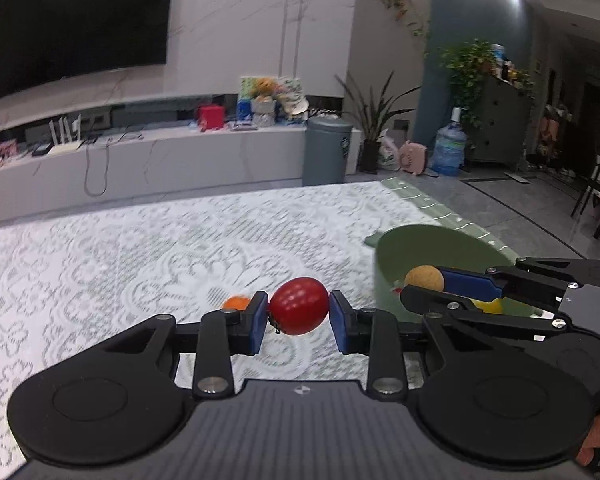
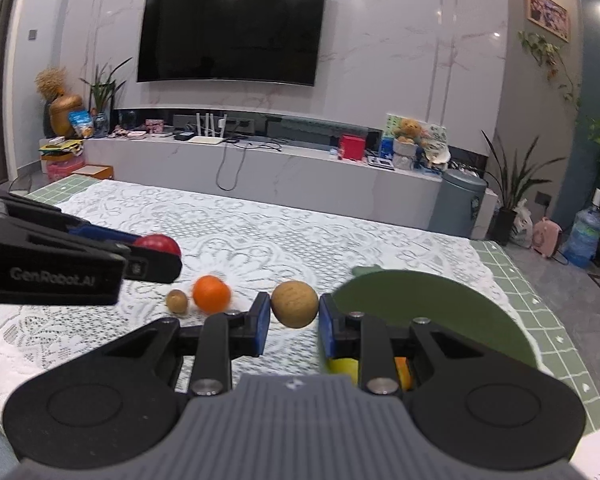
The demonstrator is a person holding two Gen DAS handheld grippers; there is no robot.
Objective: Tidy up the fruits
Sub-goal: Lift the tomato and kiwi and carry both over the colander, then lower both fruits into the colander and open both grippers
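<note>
A living room with a wall-mounted television (image 2: 232, 30) and a long white media console (image 2: 260, 168) frames a table under a white lace tablecloth (image 1: 140, 260). At lower centre of the left wrist view, the left gripper (image 1: 298, 322) pinches a red tomato-like fruit (image 1: 298, 306) between its blue pads, lifted clear of the cloth. At lower centre of the right wrist view, the right gripper (image 2: 294, 320) clasps a round tan fruit (image 2: 294, 304) the same way, just left of a green bowl (image 2: 440, 312) at lower right. Inside the bowl, partly hidden by the gripper, lie a yellow fruit (image 2: 344, 368) and an orange-coloured piece (image 2: 403, 372). On the cloth left of centre in that view rest an orange (image 2: 210, 294) and, just beside it, a small brown fruit (image 2: 177, 301). In the left wrist view the right gripper holds the tan fruit over the bowl's near rim at right.
</note>
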